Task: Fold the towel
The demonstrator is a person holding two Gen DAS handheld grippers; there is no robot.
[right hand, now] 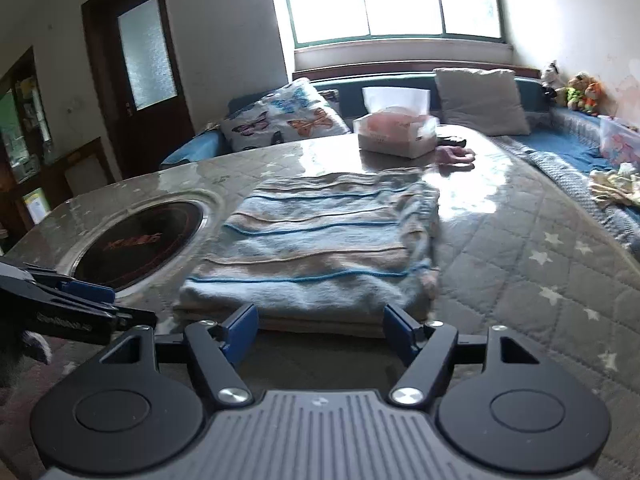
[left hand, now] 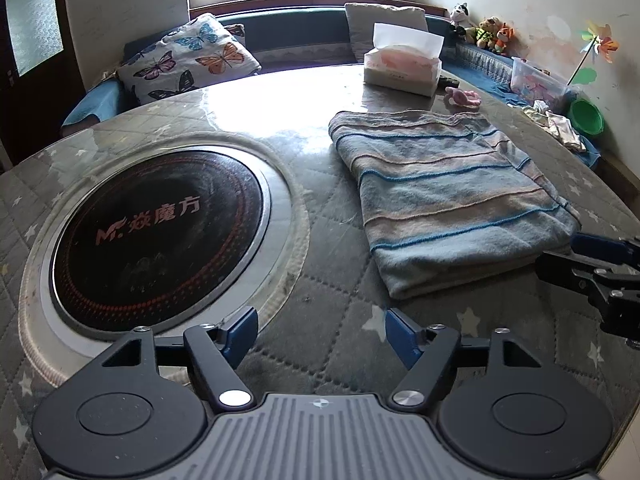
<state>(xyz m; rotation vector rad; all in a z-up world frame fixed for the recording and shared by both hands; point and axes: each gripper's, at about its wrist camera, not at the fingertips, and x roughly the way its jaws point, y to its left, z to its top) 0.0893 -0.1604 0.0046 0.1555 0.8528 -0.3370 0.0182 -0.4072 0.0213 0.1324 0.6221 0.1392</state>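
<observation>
A striped blue and beige towel (left hand: 448, 196) lies folded into a thick rectangle on the quilted table (left hand: 328, 264). My left gripper (left hand: 320, 334) is open, low over the table, just near-left of the towel's front corner, holding nothing. The right gripper shows at the right edge of the left wrist view (left hand: 600, 268), beside the towel's near right side. In the right wrist view the same towel (right hand: 320, 248) sits straight ahead, and my right gripper (right hand: 320, 330) is open with its blue fingers (right hand: 240, 330) just short of the towel's near edge. The left gripper (right hand: 84, 304) appears at the left there.
A round black cooktop (left hand: 160, 232) is set into the table left of the towel. A tissue box (left hand: 402, 66) and a pink toy (left hand: 462, 97) sit at the far edge. Cushions (left hand: 188, 58), plush toys (left hand: 488, 32) and a green bowl (left hand: 586, 116) lie on the bench beyond.
</observation>
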